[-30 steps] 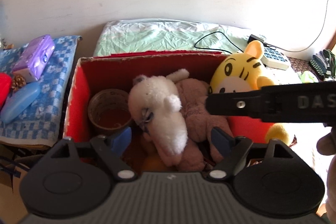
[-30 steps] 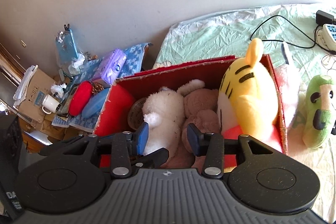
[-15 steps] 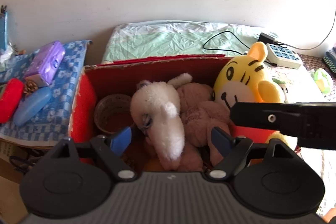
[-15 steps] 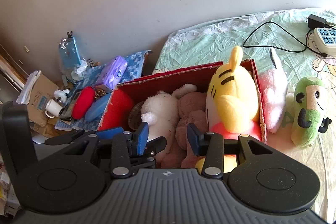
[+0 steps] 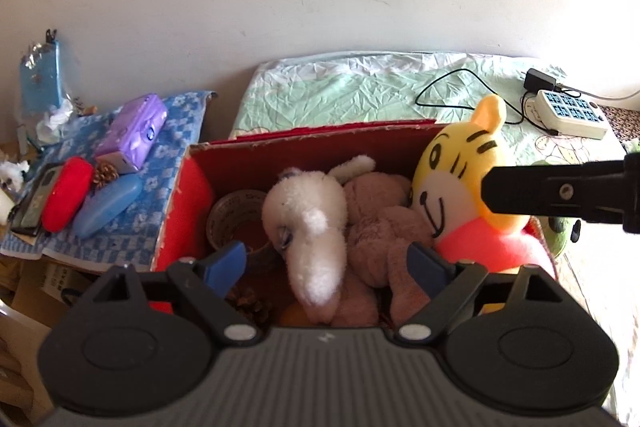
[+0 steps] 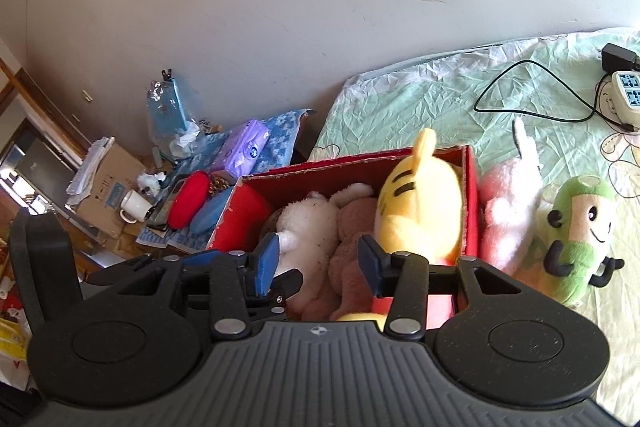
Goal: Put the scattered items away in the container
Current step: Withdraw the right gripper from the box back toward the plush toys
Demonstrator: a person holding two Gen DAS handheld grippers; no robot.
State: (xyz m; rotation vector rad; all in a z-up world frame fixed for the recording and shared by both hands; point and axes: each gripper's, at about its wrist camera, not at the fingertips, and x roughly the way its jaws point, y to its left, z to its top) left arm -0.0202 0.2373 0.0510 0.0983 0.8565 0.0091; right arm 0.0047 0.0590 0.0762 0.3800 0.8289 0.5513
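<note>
Green plush toy stands upright on the bed outside the red box, at two o'clock from the nearer, half-open, empty right tool.

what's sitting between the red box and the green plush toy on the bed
A pink-and-white plush rabbit lies between the red box and the green plush toy, leaning against the box's outer wall. The right wrist view shows it.

Red box showing white plush, brown plush, yellow black-striped tiger; green plush, pink plush lying on pale-green sheet.
</note>
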